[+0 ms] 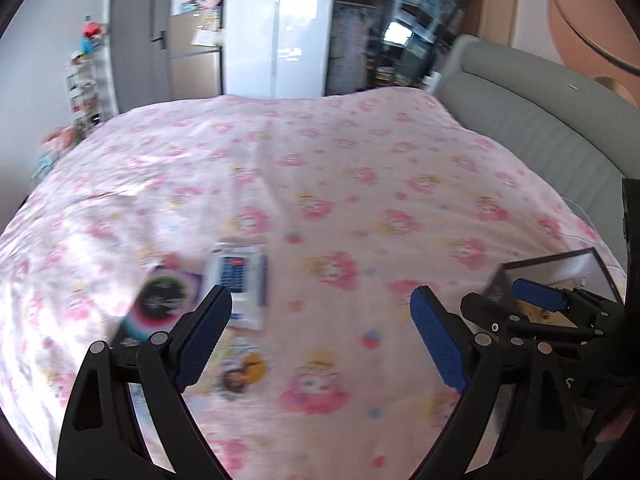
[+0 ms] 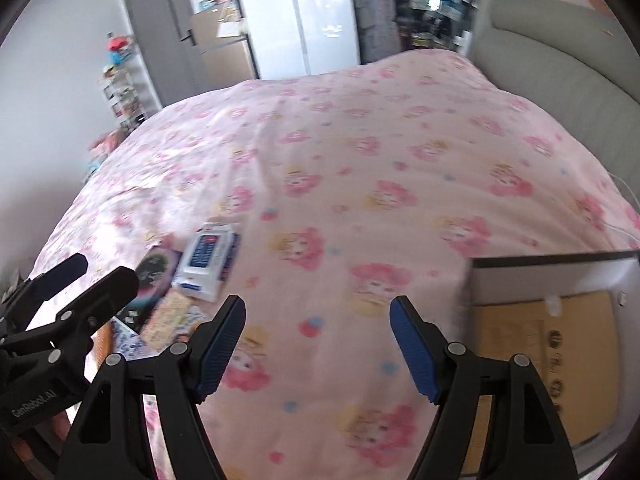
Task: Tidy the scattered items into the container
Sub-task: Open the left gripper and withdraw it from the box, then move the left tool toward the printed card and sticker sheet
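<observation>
On the pink flowered bedspread (image 1: 340,184) lies a blurred cluster: a white and blue wipes pack (image 1: 238,276) (image 2: 206,260), a black packet with a round pattern (image 1: 160,300) (image 2: 154,276) and a yellow printed packet (image 1: 240,368) (image 2: 168,318). My left gripper (image 1: 320,300) hangs open just right of the cluster, with nothing between its blue pads. My right gripper (image 2: 318,304) is open over bare bedspread, also holding nothing. The container (image 2: 552,276) (image 1: 560,268), a black-rimmed white box with a brown cardboard floor, sits at the right by the right gripper.
A grey padded headboard (image 1: 540,120) runs along the bed's right side. A white wardrobe (image 1: 276,28) and grey door stand beyond the far edge, and a wire rack (image 1: 84,88) with toys stands at the left. A thin white cable (image 2: 624,188) crosses the bedspread's right edge.
</observation>
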